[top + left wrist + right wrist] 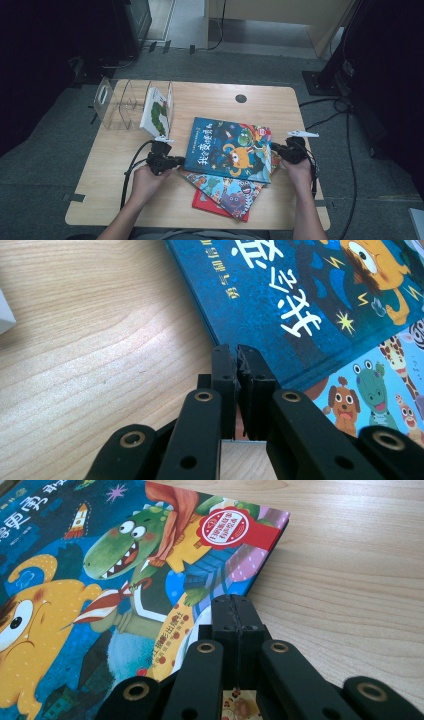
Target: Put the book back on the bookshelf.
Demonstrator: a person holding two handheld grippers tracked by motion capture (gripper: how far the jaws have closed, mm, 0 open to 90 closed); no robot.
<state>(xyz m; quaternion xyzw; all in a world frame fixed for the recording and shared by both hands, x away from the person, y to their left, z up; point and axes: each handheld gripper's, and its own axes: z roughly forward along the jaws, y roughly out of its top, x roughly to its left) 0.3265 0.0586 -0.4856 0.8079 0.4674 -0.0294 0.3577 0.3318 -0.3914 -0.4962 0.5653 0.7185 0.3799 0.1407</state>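
A blue picture book point(227, 145) lies on top of a fanned stack on the wooden table point(150, 200). My left gripper point(181, 160) sits at the book's lower left corner. In the left gripper view its jaws point(236, 352) stand a narrow slit apart with nothing between them, the tips touching the blue book's point(300, 295) spine edge. My right gripper point(274, 147) is at the book's right edge. In the right gripper view its jaws point(234, 600) are pressed together and rest over the blue cover point(100, 580) near that edge.
Under the blue book lie an animal picture book point(225, 192) and a red one point(205, 202). A clear divided rack point(120, 102) at the back left holds one upright book point(156, 112). A round cable hole point(241, 98) is at the table's far edge.
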